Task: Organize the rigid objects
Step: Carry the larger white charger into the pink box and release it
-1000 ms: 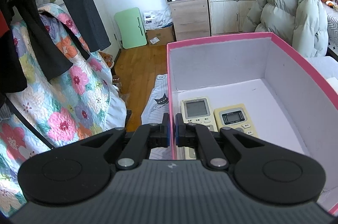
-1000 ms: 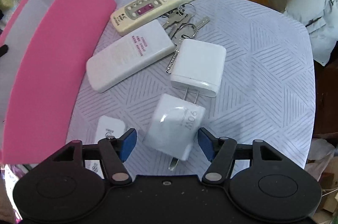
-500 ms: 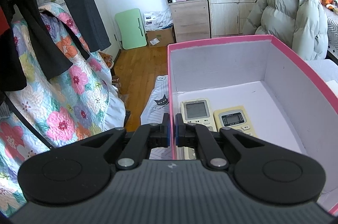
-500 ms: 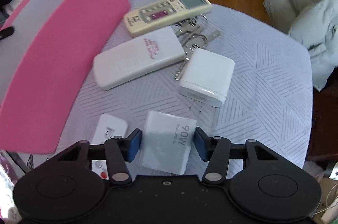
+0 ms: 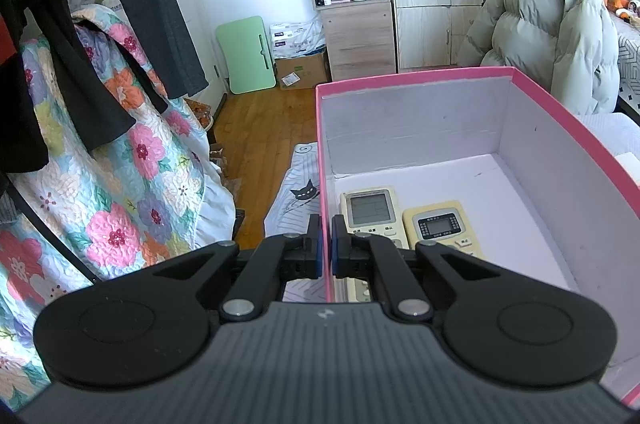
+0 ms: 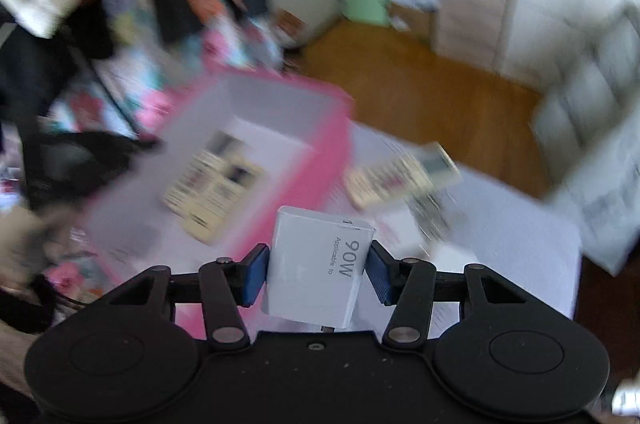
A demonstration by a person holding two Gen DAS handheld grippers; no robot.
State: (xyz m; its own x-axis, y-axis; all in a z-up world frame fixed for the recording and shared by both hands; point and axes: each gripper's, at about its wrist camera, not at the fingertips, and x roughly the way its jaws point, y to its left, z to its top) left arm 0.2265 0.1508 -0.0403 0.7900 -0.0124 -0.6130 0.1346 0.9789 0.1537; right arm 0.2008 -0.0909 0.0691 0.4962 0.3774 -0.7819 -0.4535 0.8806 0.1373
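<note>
The right gripper [image 6: 316, 274] now carries the white charger [image 6: 318, 270] clear of the table, its blue pads pressed against the block's two sides; a second ago that same charger lay on the patterned tablecloth with the fingers spread wide on either side of it, and half a second ago they had only just closed in. The charger (marked "90W" on its upper face) sits upright between the jaws. The right wrist view has swung up and is heavily blurred: beyond the charger the pink box [image 6: 320, 160] shows with two pale remotes inside, and another remote [image 6: 400, 176] lies on the table [image 6: 520, 224] to the right of the box.

The left gripper [image 5: 325, 250] is as it was in both earlier frames, clamped shut on the near-left wall of the pink box [image 5: 416, 76], one pad outside and one inside. In the box the grey-screen remote [image 5: 370, 212] and the yellowish remote [image 5: 438, 226] lie side by side on the white floor, unmoved
</note>
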